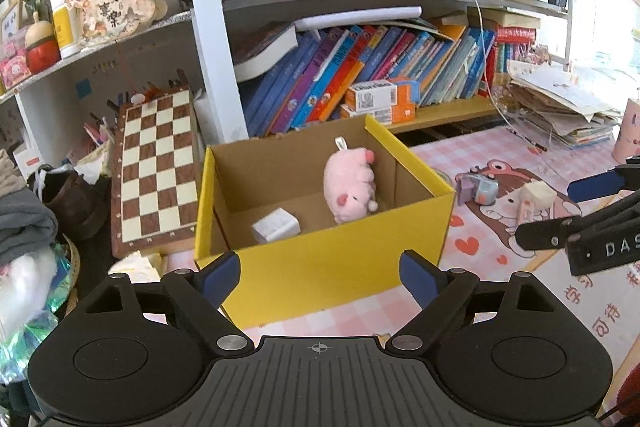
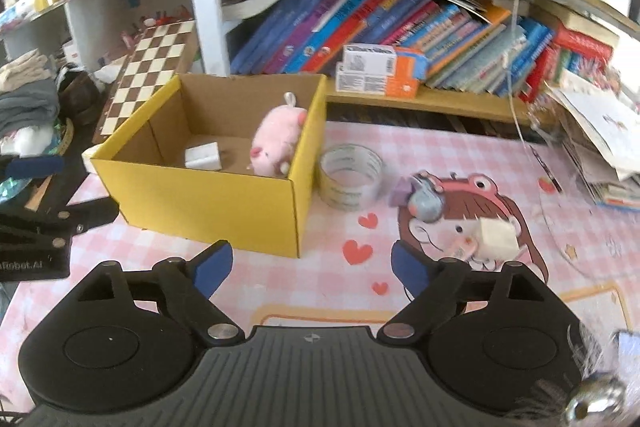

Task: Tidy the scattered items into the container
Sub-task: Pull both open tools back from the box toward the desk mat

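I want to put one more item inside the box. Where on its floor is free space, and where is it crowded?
Inside the yellow box, the floor is bare between the white block and the back wall, and along the left wall. The right side is crowded: the pink plush toy leans against the right wall. Outside, the tape roll stands close to that wall.

**Two items in the box, three on the mat**

The right gripper hangs spread and empty above the pink mat. The yellow box holds a pink plush and white block. Just beside it stands a tape roll; a purple-grey toy and cream cube lie nearby.
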Motion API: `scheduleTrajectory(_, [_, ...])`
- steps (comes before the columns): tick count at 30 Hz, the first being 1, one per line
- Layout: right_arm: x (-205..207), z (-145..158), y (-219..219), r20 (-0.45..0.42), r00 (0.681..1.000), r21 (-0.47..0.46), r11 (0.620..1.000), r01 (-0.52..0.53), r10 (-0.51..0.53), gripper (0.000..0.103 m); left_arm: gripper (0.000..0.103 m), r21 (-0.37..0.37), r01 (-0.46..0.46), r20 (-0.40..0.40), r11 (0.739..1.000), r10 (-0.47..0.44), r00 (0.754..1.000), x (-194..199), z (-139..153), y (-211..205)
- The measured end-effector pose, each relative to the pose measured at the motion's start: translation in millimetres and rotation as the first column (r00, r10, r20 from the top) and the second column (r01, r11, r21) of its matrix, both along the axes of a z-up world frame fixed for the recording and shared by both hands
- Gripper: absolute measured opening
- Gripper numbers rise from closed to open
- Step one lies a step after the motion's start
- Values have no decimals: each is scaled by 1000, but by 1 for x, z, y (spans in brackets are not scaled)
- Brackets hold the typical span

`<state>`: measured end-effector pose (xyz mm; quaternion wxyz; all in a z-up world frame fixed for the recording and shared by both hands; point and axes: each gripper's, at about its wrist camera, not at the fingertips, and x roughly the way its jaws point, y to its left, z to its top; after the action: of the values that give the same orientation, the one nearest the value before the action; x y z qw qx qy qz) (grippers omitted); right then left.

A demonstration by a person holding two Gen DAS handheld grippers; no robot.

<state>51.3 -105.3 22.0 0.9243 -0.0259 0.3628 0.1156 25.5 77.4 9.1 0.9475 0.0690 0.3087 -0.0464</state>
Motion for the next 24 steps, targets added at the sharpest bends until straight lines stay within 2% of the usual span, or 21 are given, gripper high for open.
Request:
scheduleTrajectory(6, [-7,-3,-8,4,1000,6,1000,26,-26,90,96,-11,0,-30,1000,0,1000,-3,-3,-7])
scheduleTrajectory(14, [-12,-7,-17,1,1000,7,1000,28,-28,92,97,-30,-10,-66,999,8,998,-5,-6,-16])
scheduleTrajectory(24, [-11,-15,-36,-25,998,27,998,53,-52,97,97,-20,8,-108,1000,-10,994,-1,-11,-38])
